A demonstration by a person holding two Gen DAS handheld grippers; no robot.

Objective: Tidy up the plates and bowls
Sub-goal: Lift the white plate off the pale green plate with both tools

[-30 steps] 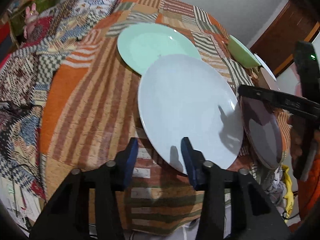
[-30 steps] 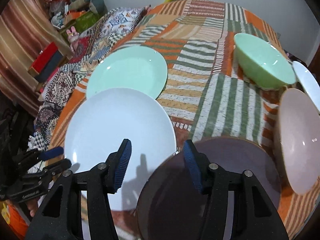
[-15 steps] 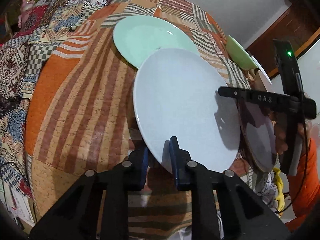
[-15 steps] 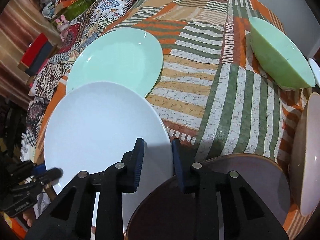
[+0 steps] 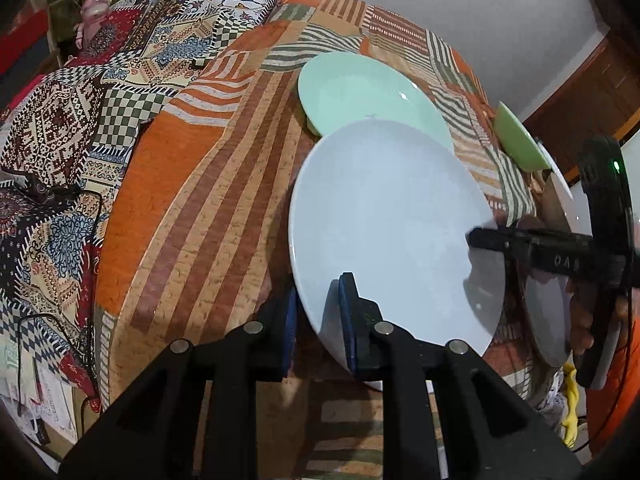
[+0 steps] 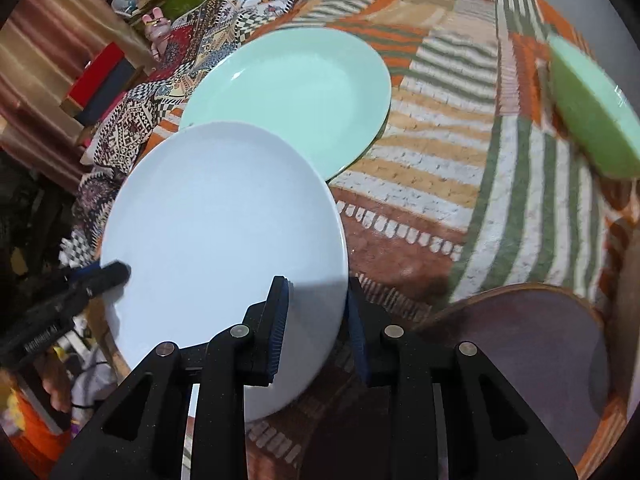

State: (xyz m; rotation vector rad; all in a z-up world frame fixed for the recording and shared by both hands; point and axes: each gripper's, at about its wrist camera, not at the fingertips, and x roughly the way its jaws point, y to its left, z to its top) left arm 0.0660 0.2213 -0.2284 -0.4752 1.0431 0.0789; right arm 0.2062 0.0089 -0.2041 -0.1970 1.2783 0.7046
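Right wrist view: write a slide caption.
Right gripper clamps the white plate by its rim, beside the mint plate on a patchwork cloth.

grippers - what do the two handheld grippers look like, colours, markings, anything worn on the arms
Both are matte black plastic with triangular cut-out finger arms, silver pivot pins and ribbed blue pads. The left gripper and right gripper look alike. Seen from the left wrist view, the right unit's body shows a lit green indicator light and faint embossed lettering. An orange sleeve shows by the left hand.

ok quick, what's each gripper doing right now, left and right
left gripper: shut on the near rim of the white plate.
right gripper: shut on the same white plate, at its right edge.
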